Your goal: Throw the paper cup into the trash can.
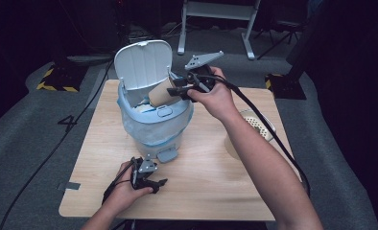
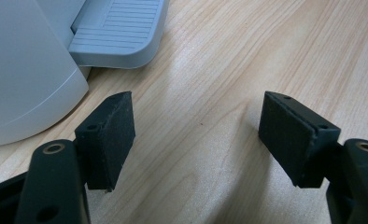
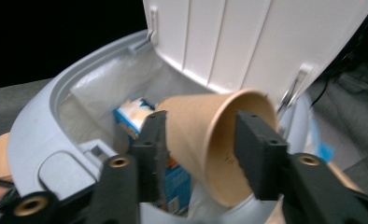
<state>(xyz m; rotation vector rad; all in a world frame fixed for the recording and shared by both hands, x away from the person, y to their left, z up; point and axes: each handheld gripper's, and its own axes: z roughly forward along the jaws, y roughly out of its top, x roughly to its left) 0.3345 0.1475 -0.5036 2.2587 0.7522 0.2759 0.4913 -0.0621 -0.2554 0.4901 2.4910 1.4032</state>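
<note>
A brown paper cup [image 1: 159,94] [image 3: 205,135] lies on its side over the mouth of a pale blue pedal bin [image 1: 151,130] [image 3: 32,135]. My right gripper [image 1: 178,89] [image 3: 203,140] is shut on the cup's rim, one jaw outside and one inside it. The bin's lid [image 1: 143,62] [image 3: 247,42] stands open, and a blue carton [image 3: 133,114] lies inside on the liner. Near the table's front edge my left gripper [image 1: 159,183] [image 2: 196,135] rests open just above the wood, with nothing between its pads, beside the bin's foot pedal [image 1: 166,154] [image 2: 116,32].
A wooden table [image 1: 201,191] carries the bin. Under the person's right forearm stands a round container [image 1: 254,125] with a perforated white top. Black cables trail off both grippers. A white metal frame [image 1: 218,9] stands on the grey floor behind.
</note>
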